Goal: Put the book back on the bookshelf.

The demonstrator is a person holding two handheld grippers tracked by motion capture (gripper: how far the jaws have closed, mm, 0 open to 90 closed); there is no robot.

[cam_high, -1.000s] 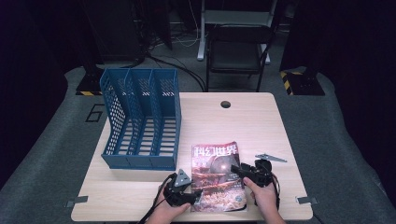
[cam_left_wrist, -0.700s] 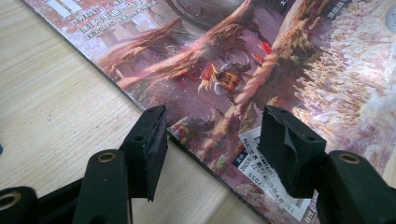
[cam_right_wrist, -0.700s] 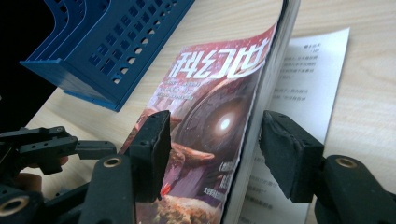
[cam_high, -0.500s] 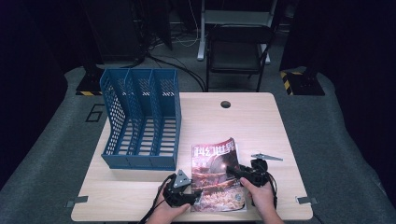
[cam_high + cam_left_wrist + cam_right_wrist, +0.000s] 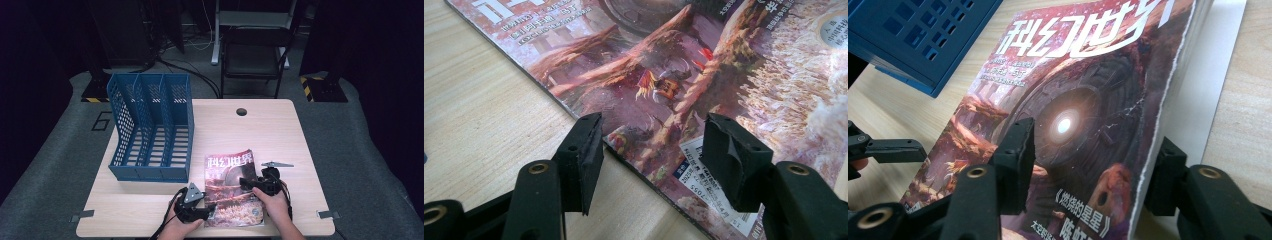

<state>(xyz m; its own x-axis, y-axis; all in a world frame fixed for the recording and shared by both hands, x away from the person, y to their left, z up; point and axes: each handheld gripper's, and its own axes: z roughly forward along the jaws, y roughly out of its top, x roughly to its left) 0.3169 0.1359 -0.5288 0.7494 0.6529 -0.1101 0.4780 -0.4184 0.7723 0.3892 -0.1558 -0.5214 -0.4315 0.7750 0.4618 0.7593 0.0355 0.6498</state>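
As my right tongs (image 5: 1088, 165) had just been narrowing, their two black jaws stood astride the magazine's free right edge, one above the cover, the other dropped beside the page block, and neither pad pressed on the paper yet. My left tongs (image 5: 651, 155) were spread too, hovering over the bound left edge near the lower corner, one jaw above the bare wood and the other above the white barcode label (image 5: 711, 187), nothing pinched. The glossy red-brown science-fiction magazine with white Chinese title characters (image 5: 232, 187) lay flat on the pale wooden table (image 5: 260, 130), close to my side, its long axis running away from me and tilted slightly to the right, so it sat squarely between both hands. In the high view the right tongs (image 5: 252, 184) sat further up its length and the left tongs (image 5: 202, 210) nearer the bottom, both about equally close. I judged that any lift would turn on that right edge, where the cover's lip stood a little off the pages. Beyond the magazine's left side stood the blue perforated plastic three-slot file rack (image 5: 152, 130), near but not touching it, slots open upward and toward me. A small grey three-cornered plate (image 5: 276, 164) lay just beside the magazine's upper right corner, out of the way of both hands. Nothing stood between magazine and rack.
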